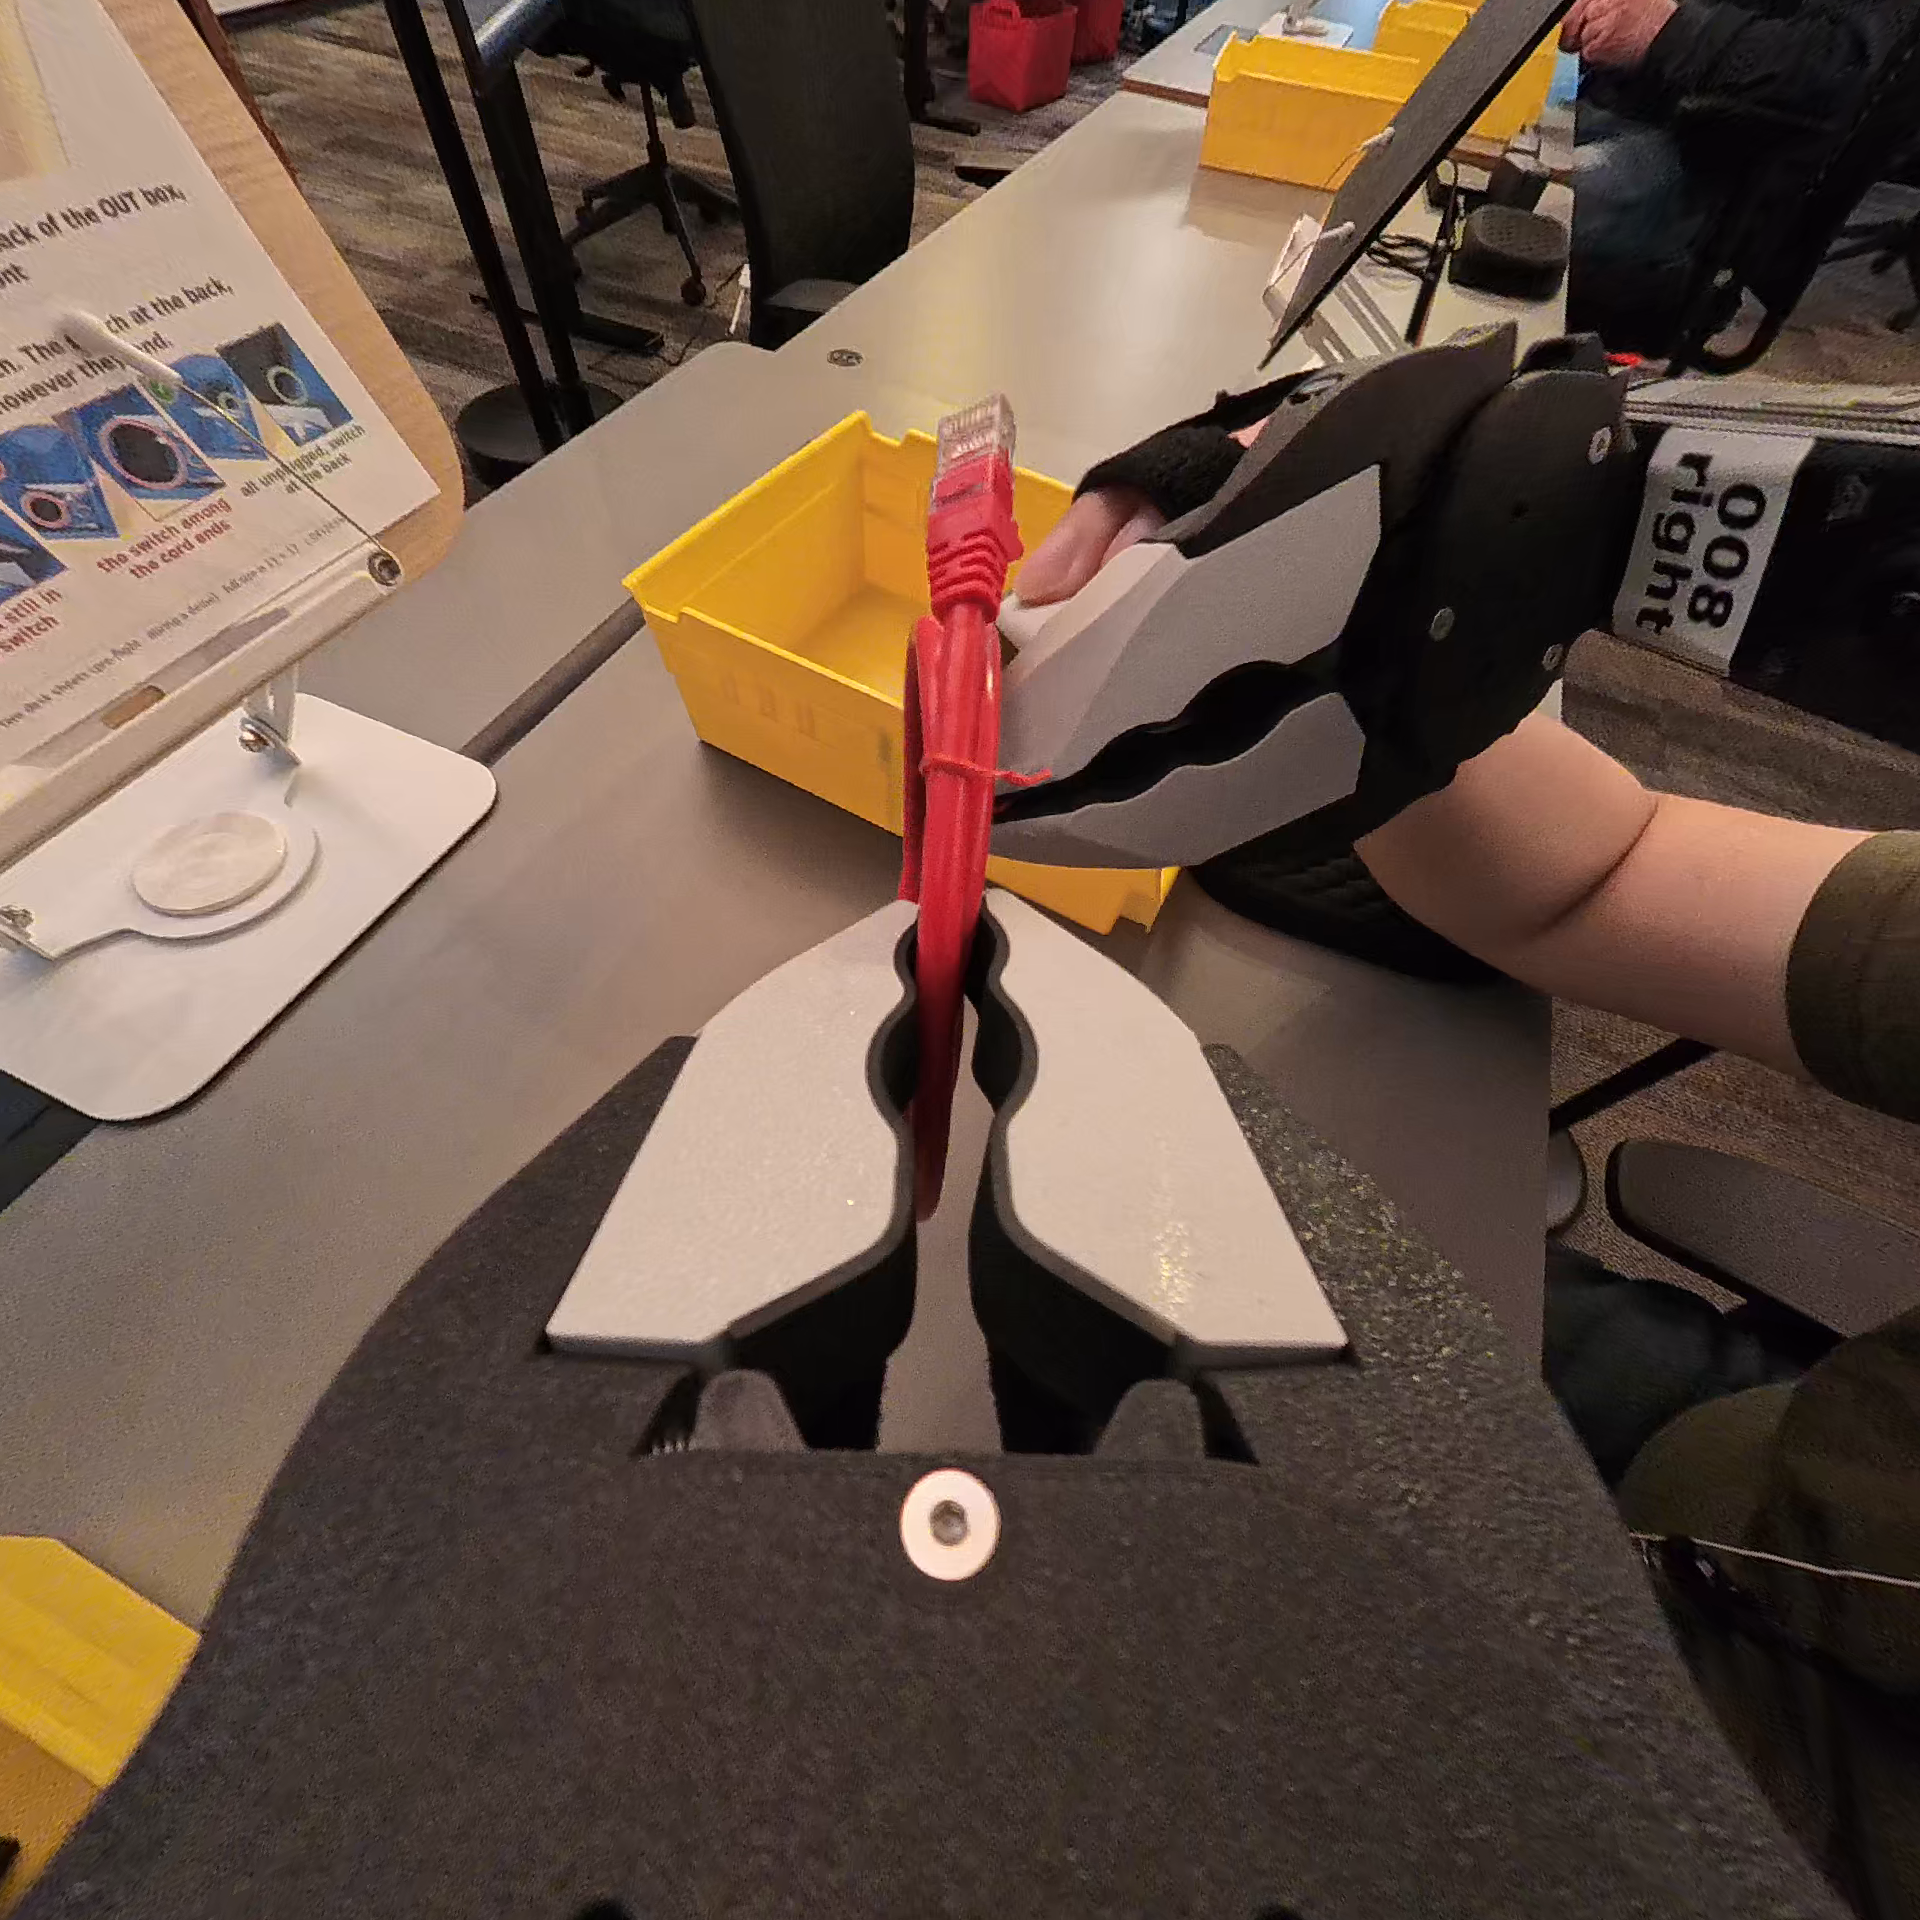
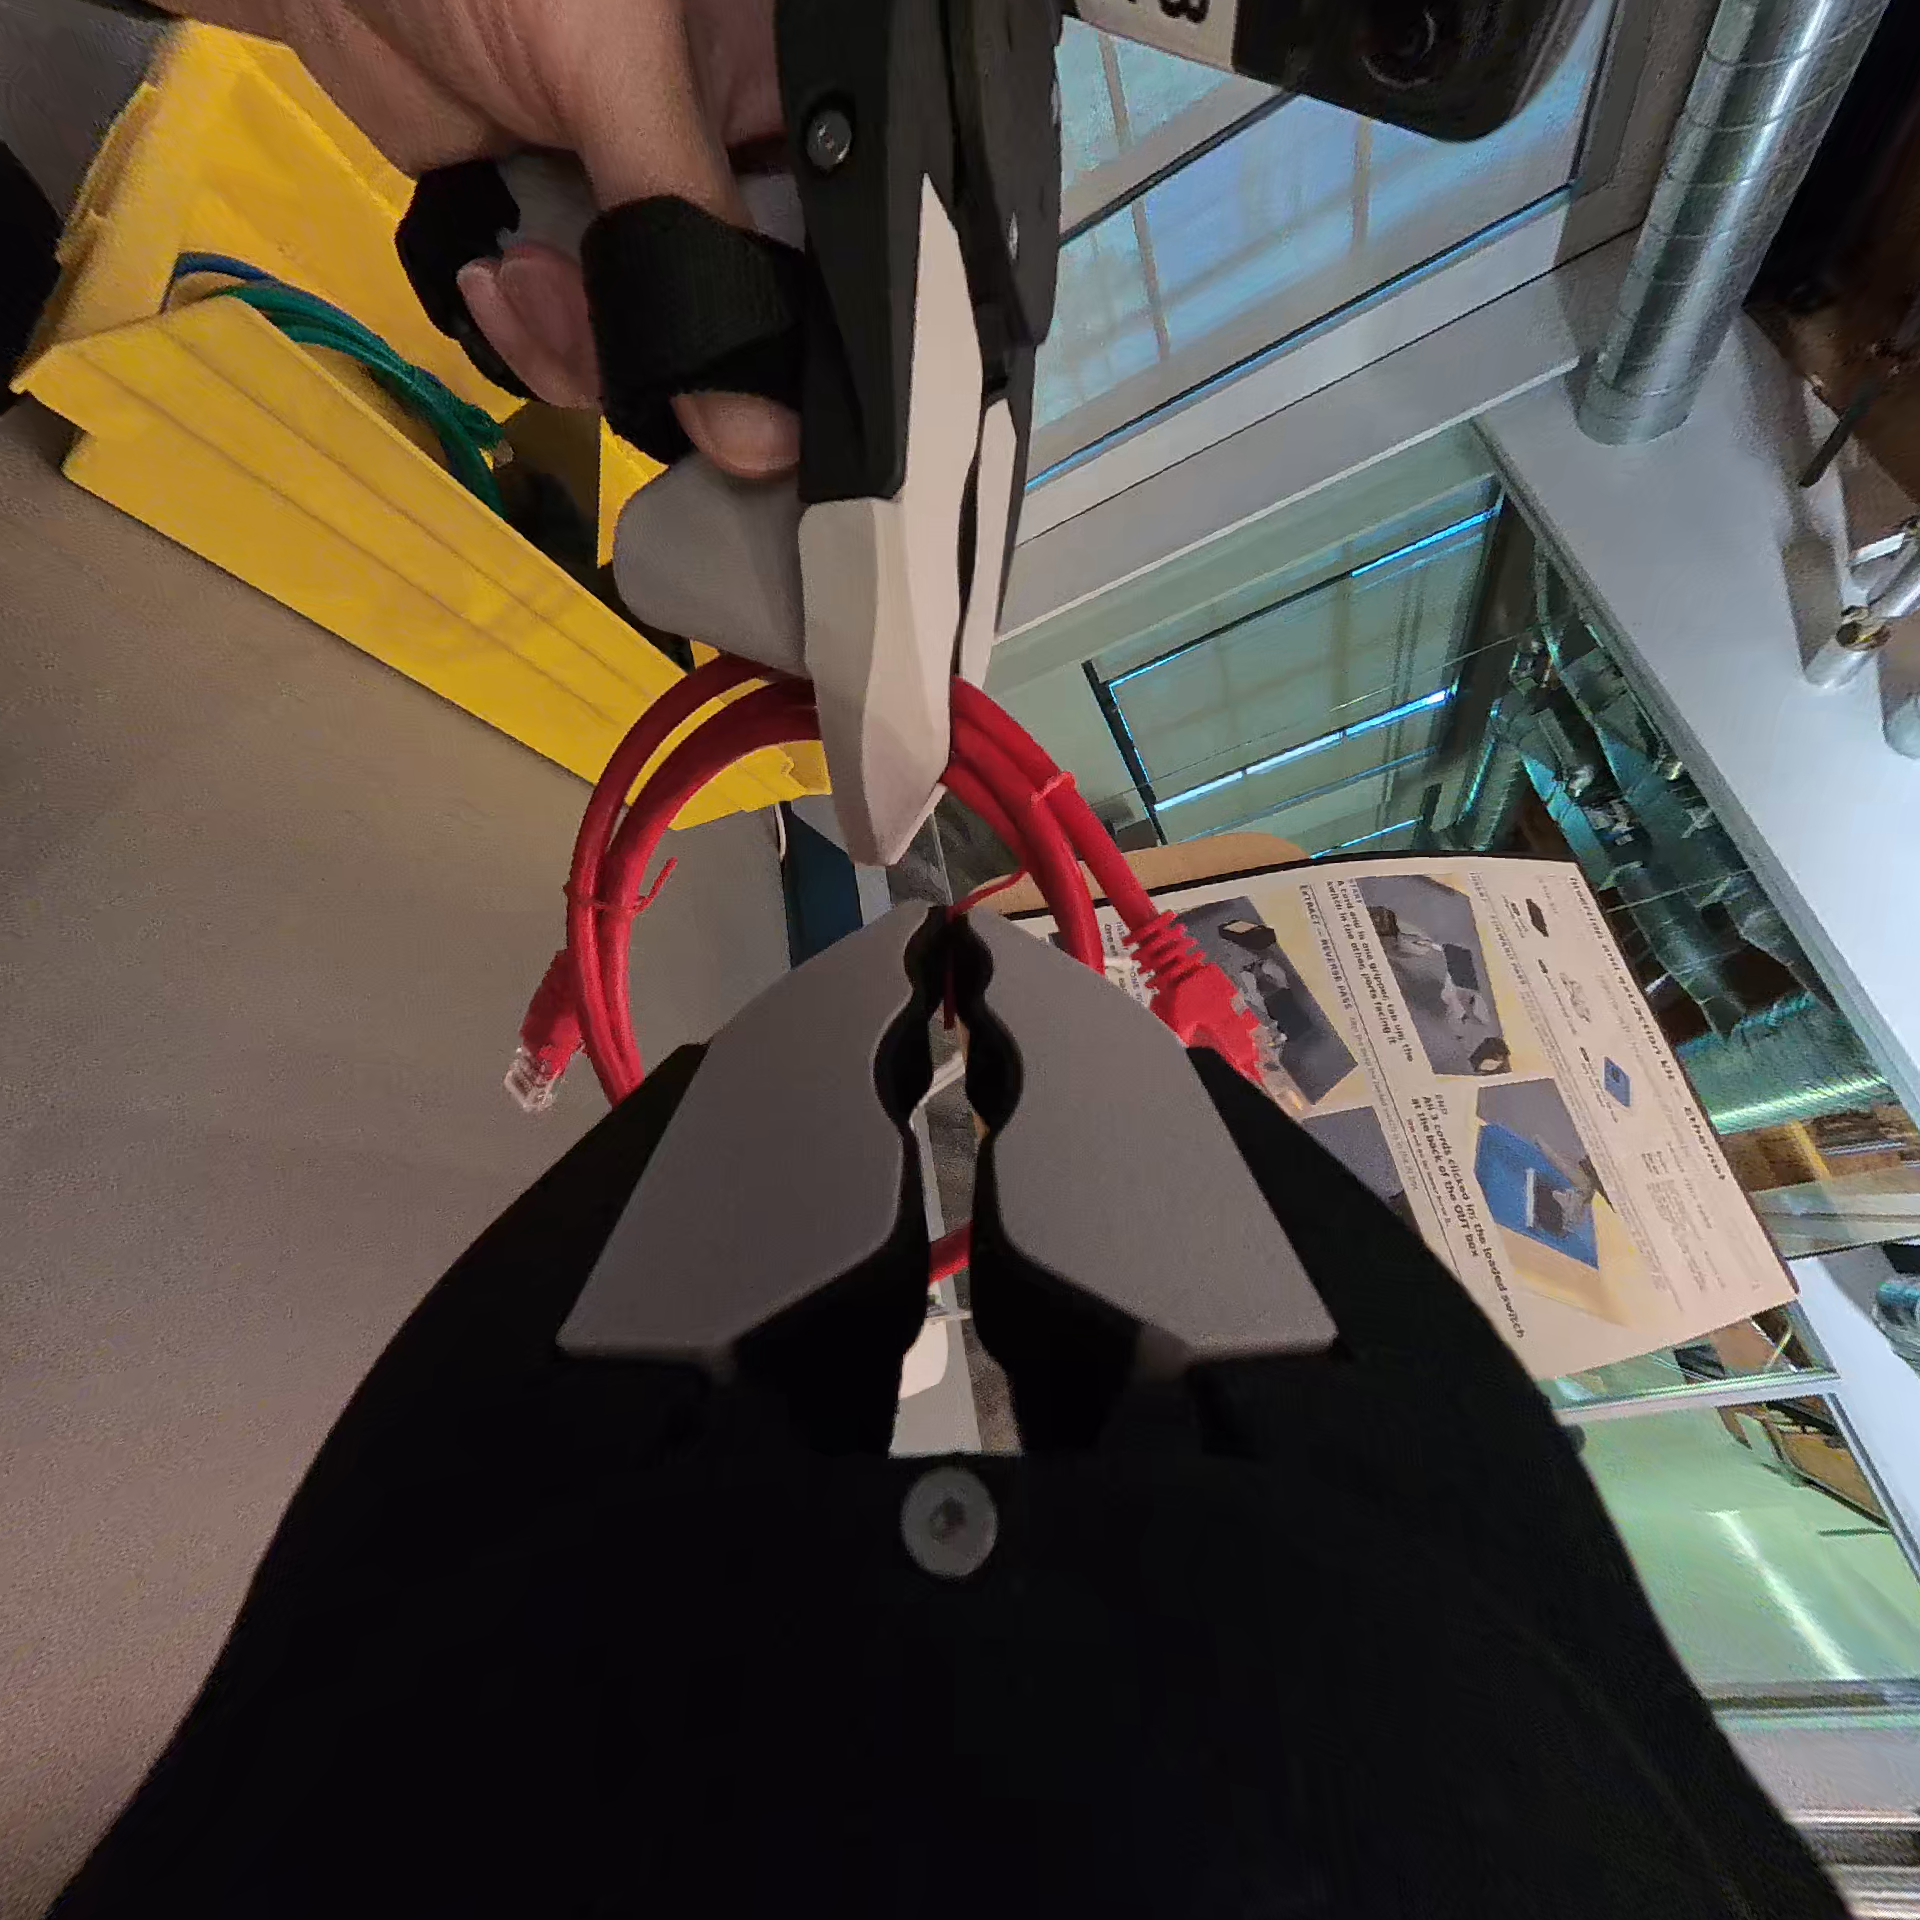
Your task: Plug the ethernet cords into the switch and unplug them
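Two grippers work one coiled red cord; no switch in either view.

Left wrist view: left gripper (image 1: 948,914) is clamped on the coil of the cord (image 1: 951,810), held edge-on and upright above the table (image 1: 520,935). One plug (image 1: 975,436) points up, free. Right gripper (image 1: 1013,748) comes in from the right, tips at the twist tie (image 1: 987,774). An empty yellow bin (image 1: 790,665) sits just behind.

Right wrist view: right gripper (image 2: 948,920) is pinched on the thin tail of a tie (image 2: 951,987); jaws nearly touching. Both plugs hang free. A second tie (image 2: 613,904) binds the far side.

Procedure (judgement): keep L grip firm on coil, no crushing. R untwists tie, doesn't yank, else coil slips. Remove 2nd tie next, then regrip near plug w/ latch clear.
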A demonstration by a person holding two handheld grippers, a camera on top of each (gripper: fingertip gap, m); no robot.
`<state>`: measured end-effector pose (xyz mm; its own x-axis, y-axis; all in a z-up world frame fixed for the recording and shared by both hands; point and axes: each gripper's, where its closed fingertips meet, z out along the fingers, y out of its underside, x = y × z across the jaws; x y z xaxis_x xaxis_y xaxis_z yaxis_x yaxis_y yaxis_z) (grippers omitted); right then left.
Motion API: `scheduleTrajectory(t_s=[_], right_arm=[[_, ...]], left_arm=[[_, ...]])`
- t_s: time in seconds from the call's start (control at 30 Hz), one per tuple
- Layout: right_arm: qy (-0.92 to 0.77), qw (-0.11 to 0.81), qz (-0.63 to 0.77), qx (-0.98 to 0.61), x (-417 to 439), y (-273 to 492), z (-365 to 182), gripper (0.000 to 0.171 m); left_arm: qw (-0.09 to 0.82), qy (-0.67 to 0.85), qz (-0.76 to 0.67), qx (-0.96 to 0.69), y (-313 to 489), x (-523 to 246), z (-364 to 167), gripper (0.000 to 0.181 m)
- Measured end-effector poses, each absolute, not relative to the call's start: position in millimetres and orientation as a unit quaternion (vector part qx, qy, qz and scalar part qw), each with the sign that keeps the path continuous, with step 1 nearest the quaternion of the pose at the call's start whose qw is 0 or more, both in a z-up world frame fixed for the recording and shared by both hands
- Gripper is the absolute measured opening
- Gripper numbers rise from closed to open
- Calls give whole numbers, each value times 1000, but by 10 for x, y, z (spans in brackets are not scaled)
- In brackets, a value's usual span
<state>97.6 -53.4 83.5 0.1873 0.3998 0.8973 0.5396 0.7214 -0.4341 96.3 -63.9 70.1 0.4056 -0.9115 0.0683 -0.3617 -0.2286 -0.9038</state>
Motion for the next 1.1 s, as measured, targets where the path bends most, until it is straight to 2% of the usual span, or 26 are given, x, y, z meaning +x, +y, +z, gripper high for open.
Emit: scheduleTrajectory(t_s=[0.37,0.73,0.97,1.1], right_arm=[[-646,678,-105,-335,1047,-542,846,1],[-650,672,-39,-353,989,-600,807,2],[-646,620,66,-442,960,-591,732,1],[-633,607,65,-476,935,-583,740,1]], left_arm=[[433,453,-327,-708,-686,986,721,5],[431,456,-321,-709,-680,990,694,6],[428,468,-303,-711,-676,1021,629,6],[425,460,-311,-715,-665,1008,633,6]])
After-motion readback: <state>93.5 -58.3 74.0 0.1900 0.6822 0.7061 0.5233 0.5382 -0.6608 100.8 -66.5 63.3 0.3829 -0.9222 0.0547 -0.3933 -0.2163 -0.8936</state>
